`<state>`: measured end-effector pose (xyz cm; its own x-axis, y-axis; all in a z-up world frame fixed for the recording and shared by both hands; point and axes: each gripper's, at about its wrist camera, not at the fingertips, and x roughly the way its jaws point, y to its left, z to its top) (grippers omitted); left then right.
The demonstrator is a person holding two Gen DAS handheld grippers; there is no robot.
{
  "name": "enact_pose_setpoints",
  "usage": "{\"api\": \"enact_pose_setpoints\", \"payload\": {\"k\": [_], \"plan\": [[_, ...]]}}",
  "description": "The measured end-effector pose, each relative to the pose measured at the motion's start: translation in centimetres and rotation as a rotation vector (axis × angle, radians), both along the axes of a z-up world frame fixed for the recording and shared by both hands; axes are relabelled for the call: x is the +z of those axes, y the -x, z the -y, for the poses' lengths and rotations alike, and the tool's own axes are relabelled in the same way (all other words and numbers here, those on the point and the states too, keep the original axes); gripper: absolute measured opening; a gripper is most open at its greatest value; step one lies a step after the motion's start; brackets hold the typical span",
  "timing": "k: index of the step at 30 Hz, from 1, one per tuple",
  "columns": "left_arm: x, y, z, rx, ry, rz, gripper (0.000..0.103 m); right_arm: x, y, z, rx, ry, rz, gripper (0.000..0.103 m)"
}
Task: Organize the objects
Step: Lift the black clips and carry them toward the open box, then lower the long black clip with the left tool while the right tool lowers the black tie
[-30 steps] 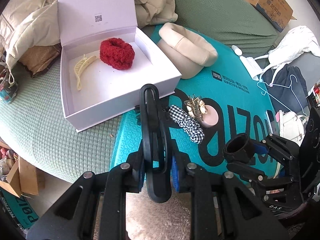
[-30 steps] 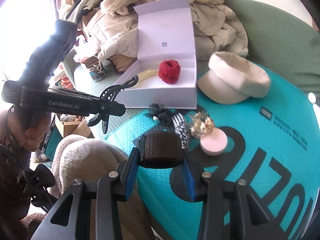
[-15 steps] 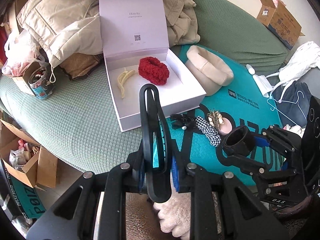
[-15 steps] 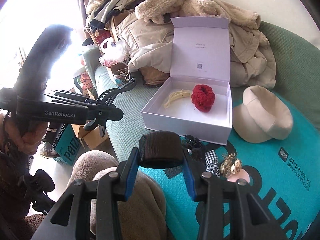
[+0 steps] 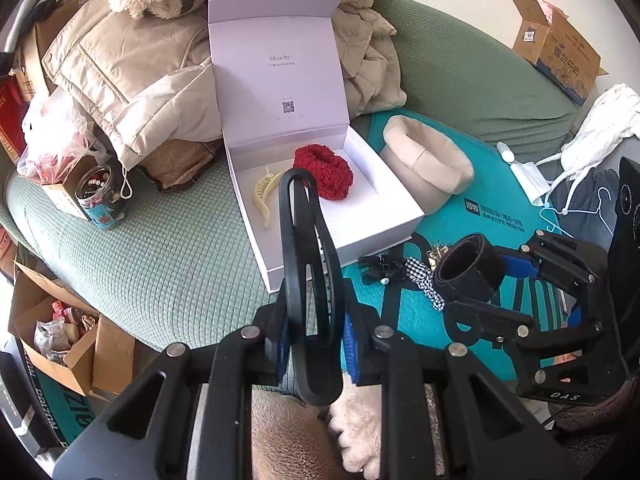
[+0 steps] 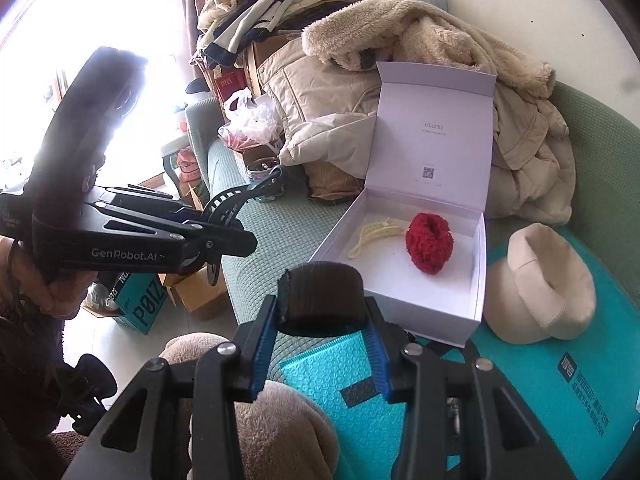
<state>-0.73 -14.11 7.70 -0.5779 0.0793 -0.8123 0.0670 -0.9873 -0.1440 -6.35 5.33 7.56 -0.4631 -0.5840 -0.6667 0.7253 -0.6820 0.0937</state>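
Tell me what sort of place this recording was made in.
Most likely a lived-in home, a living room or bedroom. A green quilted sofa or bed is heaped with coats, cardboard boxes stand about, and clothes hangers lie beside it. Nothing suggests a lab or shop.

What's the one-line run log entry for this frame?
left gripper: shut on black hair clip | right gripper: shut on black band | white box: open
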Motion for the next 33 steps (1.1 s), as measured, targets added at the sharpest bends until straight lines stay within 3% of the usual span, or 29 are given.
{"api": "enact_pose_setpoints", "payload": {"k": [6, 26, 33], "plan": [[-0.1, 2.2, 0.4, -0.004, -0.003, -0.005, 0.020, 0.3, 1.9, 0.8, 0.000, -0.006, -0.009, 0.042], [-4.7, 12.4, 1.5, -0.058, 0.005, 0.021, 0.020, -2.7, 11.9, 0.7, -0.067, 0.006, 0.027, 0.042], [-6.5, 16.1, 2.6, -0.003, -0.020, -0.001, 0.020, -4.0, 15.7, 1.2, -0.078, 0.023, 0.022, 0.042]]}}
